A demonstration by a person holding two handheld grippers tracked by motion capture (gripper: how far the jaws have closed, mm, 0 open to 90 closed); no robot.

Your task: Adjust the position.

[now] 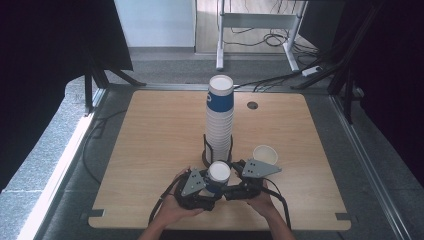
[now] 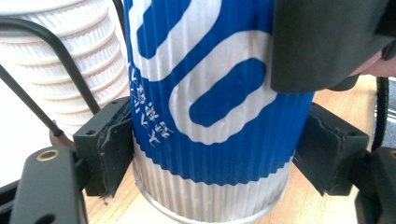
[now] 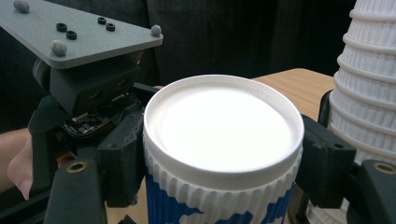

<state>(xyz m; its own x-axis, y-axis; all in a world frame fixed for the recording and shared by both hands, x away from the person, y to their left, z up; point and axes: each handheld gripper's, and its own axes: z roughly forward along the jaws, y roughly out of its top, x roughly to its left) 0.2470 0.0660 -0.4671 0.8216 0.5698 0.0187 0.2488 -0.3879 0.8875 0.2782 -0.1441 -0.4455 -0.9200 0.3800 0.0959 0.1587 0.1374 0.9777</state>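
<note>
Both tools, the left tool (image 1: 200,183) and right tool (image 1: 239,176), are clamped on the blue-and-white paper cup (image 1: 219,175) at lower centre, before the cup stack (image 1: 220,117) on the tabletop (image 1: 150,150); separating nested cups seems underway, needing a pull apart next.

Wooden table (image 1: 150,150): wire holder (image 1: 206,159) with cup stack (image 1: 219,125), lone white cup (image 1: 265,154).

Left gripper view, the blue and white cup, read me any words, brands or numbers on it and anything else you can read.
Blue cup: a large white looping logo shape, not a readable word.
Same cup, beside the logo: a short column of small white characters, sideways and too blurred to read.
Cup stack: part of a white mark on the top cup's blue band, unreadable.
</note>
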